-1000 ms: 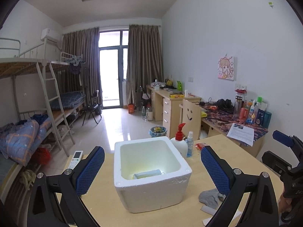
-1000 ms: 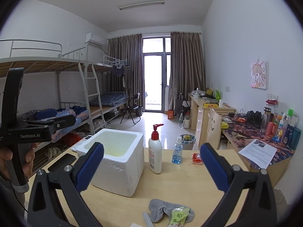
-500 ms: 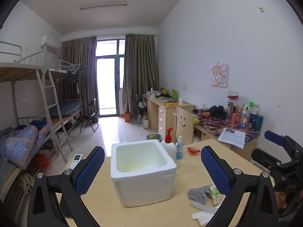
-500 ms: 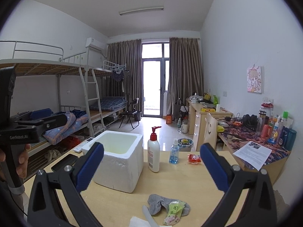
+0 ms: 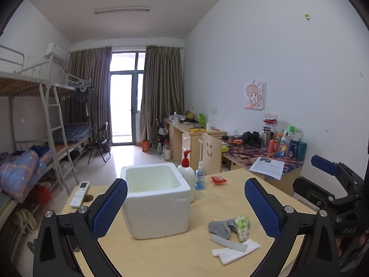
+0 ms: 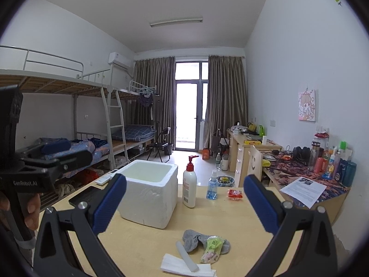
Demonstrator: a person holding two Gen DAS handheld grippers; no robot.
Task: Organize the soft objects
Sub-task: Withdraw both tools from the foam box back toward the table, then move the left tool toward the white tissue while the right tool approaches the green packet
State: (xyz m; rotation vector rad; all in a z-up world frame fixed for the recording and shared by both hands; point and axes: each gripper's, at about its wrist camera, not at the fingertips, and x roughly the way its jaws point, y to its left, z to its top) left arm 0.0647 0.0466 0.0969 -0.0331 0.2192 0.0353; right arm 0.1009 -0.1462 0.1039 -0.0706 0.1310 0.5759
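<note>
A white foam box (image 5: 155, 198) (image 6: 148, 194) stands open on the wooden table (image 5: 184, 256). To its right lie a grey sock (image 5: 220, 228) (image 6: 193, 241), a green tissue packet (image 5: 242, 227) (image 6: 212, 248), a grey foam stick (image 5: 227, 242) (image 6: 186, 255) and white folded tissue (image 5: 235, 252) (image 6: 182, 269). My left gripper (image 5: 185, 207) is open and empty, held above the table before the box. My right gripper (image 6: 184, 204) is open and empty, above the sock pile.
A pump bottle (image 6: 189, 184), a small spray bottle (image 6: 211, 188) and a red packet (image 6: 234, 194) stand behind the box. A remote (image 5: 79, 190) and a black phone (image 6: 86, 196) lie at the table's left. A cluttered desk (image 6: 306, 173) is on the right, bunk beds on the left.
Both grippers have drawn back and up from the table. The foam box looks smaller and the sock pile has come into fuller view. Both stay open.
</note>
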